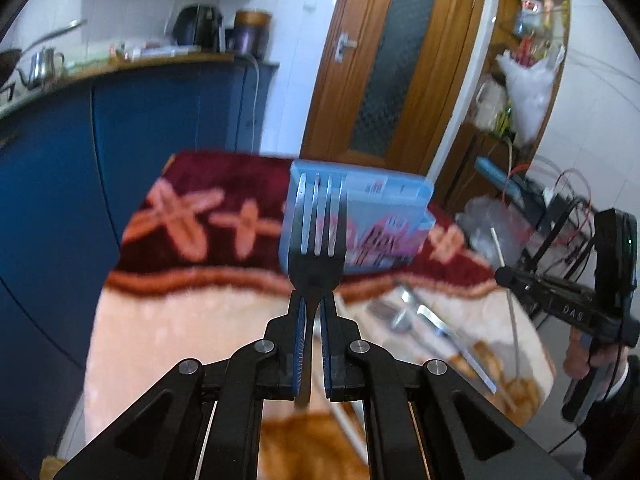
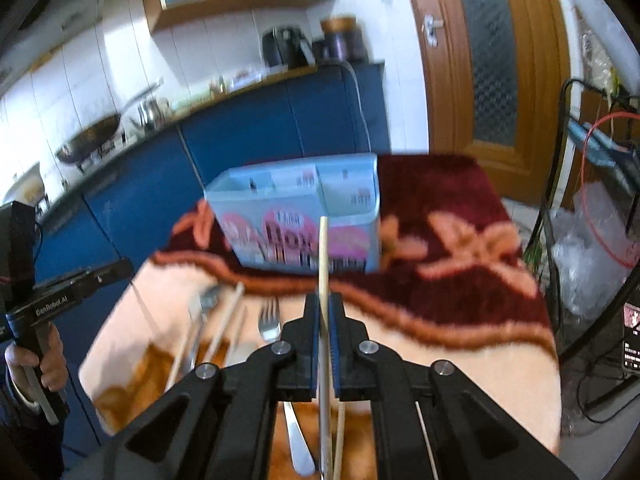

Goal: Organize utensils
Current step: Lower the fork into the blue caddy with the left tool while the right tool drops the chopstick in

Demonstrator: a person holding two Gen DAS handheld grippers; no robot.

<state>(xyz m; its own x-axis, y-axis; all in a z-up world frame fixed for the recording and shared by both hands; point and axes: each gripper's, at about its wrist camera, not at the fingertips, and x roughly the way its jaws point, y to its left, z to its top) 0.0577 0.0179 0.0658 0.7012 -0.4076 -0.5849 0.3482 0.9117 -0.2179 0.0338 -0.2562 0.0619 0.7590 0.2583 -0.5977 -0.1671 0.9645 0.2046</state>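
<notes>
A: Left gripper point(image 1: 313, 300) first. Jaws nearly together, clamped on the neck of a fork point(image 1: 318, 236), tines up and ahead of the pads, handle hanging below the jaws. The fork is clear of the table.

B: Right gripper point(image 2: 325, 304): same posture, pads pinched on a single wooden chopstick point(image 2: 323, 276), its tip standing up past the fingers and its tail trailing down under them.

A: Both point toward the blue utensil box point(image 2: 304, 220) (pink print on its front, dividers visible inside). It sits near the far edge of the table point(image 2: 480, 344), on the dark red band of the covering.

B: Left on the table at the near edge, toward the left corner in the right wrist view: a second fork point(image 2: 269, 318), a spoon point(image 2: 206, 304), at least one more chopstick point(image 2: 226, 320), and another steel handle point(image 2: 298, 440) under the gripper. Blurred, so no exact count.

A: Step in hand, as I judge it: carry phase, one utensil per hand, pickup finished, nothing dropped into the box yet.

B: The next move calls for bringing each tip over the box's open top, tipping the utensil toward upright, and picking a compartment (fork and chopstick presumably in separate ones) before the jaws part.

A: Note: the long chopstick could catch the front wall if brought in low.
</notes>
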